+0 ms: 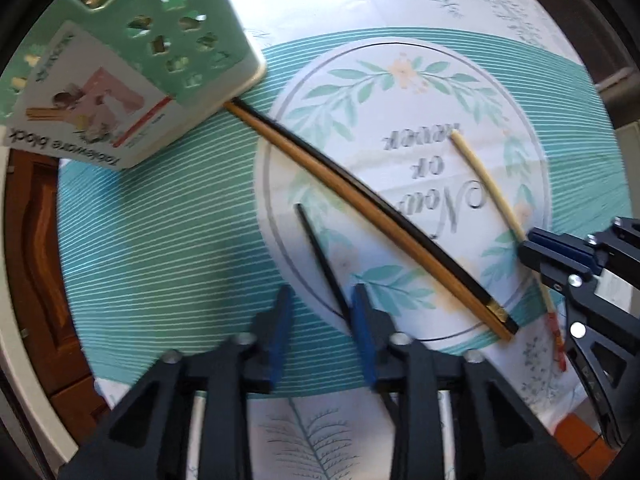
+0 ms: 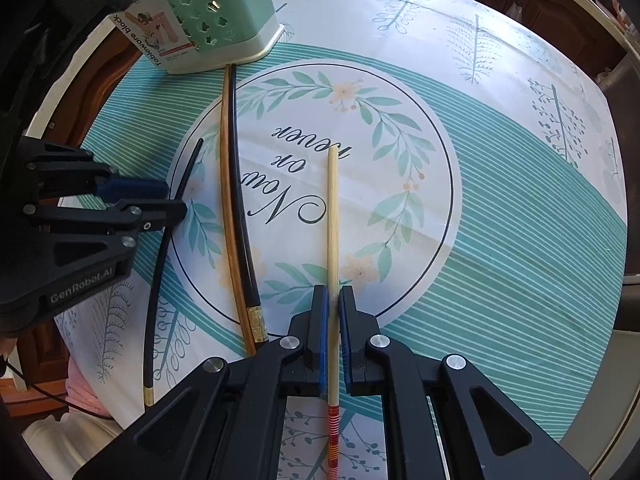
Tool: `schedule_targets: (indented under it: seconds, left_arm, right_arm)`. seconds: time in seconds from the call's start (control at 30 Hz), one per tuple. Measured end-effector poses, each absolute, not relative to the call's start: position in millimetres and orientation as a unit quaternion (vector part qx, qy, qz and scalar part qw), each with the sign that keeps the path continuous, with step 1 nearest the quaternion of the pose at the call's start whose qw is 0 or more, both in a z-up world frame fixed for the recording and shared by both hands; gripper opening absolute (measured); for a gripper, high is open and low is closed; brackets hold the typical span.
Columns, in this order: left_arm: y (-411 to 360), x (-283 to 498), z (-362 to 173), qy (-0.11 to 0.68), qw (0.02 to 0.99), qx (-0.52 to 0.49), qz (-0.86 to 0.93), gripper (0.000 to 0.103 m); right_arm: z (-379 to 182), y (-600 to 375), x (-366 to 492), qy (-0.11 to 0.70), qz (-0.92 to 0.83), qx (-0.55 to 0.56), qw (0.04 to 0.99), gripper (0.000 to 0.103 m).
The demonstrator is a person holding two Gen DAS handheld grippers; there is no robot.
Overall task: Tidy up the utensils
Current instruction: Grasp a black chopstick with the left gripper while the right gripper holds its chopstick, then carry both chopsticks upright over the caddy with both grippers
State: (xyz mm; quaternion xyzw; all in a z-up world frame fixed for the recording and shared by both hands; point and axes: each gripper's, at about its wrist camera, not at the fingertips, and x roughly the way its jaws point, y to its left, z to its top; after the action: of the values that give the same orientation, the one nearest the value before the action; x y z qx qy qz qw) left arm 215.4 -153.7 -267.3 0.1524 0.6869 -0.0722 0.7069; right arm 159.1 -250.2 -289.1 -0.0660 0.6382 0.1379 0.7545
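Note:
My left gripper [image 1: 323, 290] points down at the tablecloth, open, with a thin black chopstick [image 1: 320, 256] lying against the inner side of its right pad [image 1: 365, 332]. In the right wrist view this black chopstick [image 2: 154, 300] passes by the left gripper [image 2: 175, 200]. My right gripper [image 2: 334, 292] is shut on a pale bamboo chopstick [image 2: 332, 208] with a red-striped end, also seen from the left as the right gripper [image 1: 532, 244] holding the pale chopstick [image 1: 480, 172]. A brown and a black chopstick [image 2: 230, 200] lie side by side between the two grippers.
A green perforated utensil holder [image 1: 180, 40] with a "tableware block" label stands at the far left on the round table's teal and white cloth [image 2: 500, 220]; the brown and black pair reaches its base. Dark wooden cabinets [image 1: 36, 240] lie beyond the table edge.

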Motion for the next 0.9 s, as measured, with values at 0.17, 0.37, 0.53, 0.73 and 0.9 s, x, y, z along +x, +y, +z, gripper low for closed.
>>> schedule_targets:
  seconds: [0.17, 0.37, 0.53, 0.73, 0.9]
  left_arm:
    - [-147.2, 214.0, -273.6, 0.705, 0.695, 0.125, -0.06, 0.051]
    - [-153.4, 200.1, -279.4, 0.715, 0.684, 0.105, -0.094, 0.006]
    - [-149.0, 188.6, -281.8, 0.715, 0.688, 0.079, -0.098, 0.003]
    - [-128.3, 157.6, -262.9, 0.672, 0.728, 0.07, -0.121, 0.002]
    - [-112.0, 132.2, -240.2, 0.621, 0.769, 0.07, -0.134, 0.002]
  right_arm:
    - [-289.0, -249.1, 157.6, 0.647, 0.138, -0.057, 0.748, 0.006]
    - [-289.3, -251.1, 176.0, 0.655, 0.135, -0.066, 0.74, 0.006]
    - [-295.6, -236.6, 174.3, 0.662, 0.139, -0.058, 0.734, 0.005]
    - [-278.9, -240.9, 160.4, 0.646, 0.159, -0.004, 0.746, 0.005]
    - [-255.6, -236.0, 150.5, 0.617, 0.167, 0.022, 0.769, 0.005]
